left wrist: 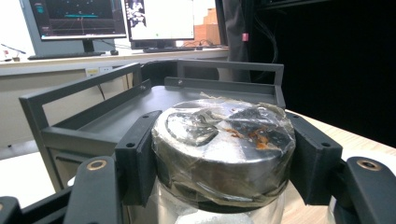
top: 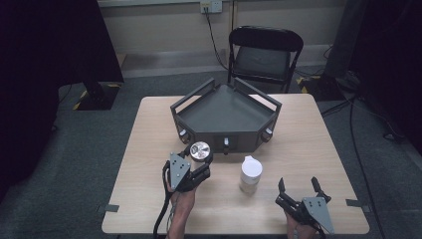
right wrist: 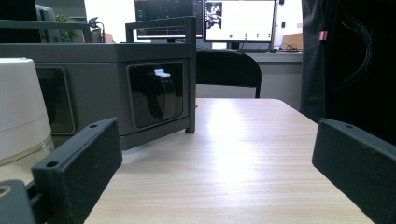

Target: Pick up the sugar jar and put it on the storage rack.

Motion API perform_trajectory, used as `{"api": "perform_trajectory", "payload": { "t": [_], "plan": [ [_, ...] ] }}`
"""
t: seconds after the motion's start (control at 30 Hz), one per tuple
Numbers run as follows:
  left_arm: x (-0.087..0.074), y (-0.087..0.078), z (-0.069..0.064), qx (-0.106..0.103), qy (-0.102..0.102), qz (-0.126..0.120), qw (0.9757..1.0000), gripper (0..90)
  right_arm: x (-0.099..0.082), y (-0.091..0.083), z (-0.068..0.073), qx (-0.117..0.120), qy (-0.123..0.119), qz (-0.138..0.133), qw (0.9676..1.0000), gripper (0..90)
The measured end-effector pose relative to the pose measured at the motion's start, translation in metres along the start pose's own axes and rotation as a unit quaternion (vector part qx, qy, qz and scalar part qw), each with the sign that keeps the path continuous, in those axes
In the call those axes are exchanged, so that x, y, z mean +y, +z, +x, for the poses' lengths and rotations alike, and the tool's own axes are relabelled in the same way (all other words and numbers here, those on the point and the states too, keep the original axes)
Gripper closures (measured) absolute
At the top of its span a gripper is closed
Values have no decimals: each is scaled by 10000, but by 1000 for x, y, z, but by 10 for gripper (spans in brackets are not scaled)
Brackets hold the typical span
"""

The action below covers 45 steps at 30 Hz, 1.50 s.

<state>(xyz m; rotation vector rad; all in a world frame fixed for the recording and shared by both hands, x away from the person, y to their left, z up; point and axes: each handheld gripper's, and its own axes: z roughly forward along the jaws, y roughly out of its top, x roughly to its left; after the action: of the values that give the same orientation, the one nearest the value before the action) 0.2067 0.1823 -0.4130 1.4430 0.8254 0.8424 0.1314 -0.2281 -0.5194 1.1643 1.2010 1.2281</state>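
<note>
Now my left gripper [top: 197, 162] is closed on a silver-lidded jar [left wrist: 224, 144]; both black pads press against the sides of its metal lid, which is wrapped in wrinkled clear tape with some orange marks on top. I hold this jar just in front of the dark grey tray [top: 226, 112], near its front left corner, over the wooden table [top: 298, 144]. My right gripper [top: 300, 190] rests near the front right edge of the table with its jaws wide apart and nothing between them. A white-lidded jar [top: 250, 174] stands upright on the table between my two grippers, apart from both.
</note>
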Motion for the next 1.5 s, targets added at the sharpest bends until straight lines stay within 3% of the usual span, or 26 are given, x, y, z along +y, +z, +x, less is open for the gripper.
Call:
{"api": "perform_trajectory", "payload": {
  "t": [0.6,1.07,1.5],
  "plan": [
    [30,17,7,-110,236,-110,9996,351,0,0,0,1,0,0,10000,5],
    [50,40,14,-129,174,-178,9996,351,0,0,0,12,0,0,10000,4],
    [61,65,7,163,153,-175,9996,350,0,0,-1,26,1,2,10000,4]
  ]
}}
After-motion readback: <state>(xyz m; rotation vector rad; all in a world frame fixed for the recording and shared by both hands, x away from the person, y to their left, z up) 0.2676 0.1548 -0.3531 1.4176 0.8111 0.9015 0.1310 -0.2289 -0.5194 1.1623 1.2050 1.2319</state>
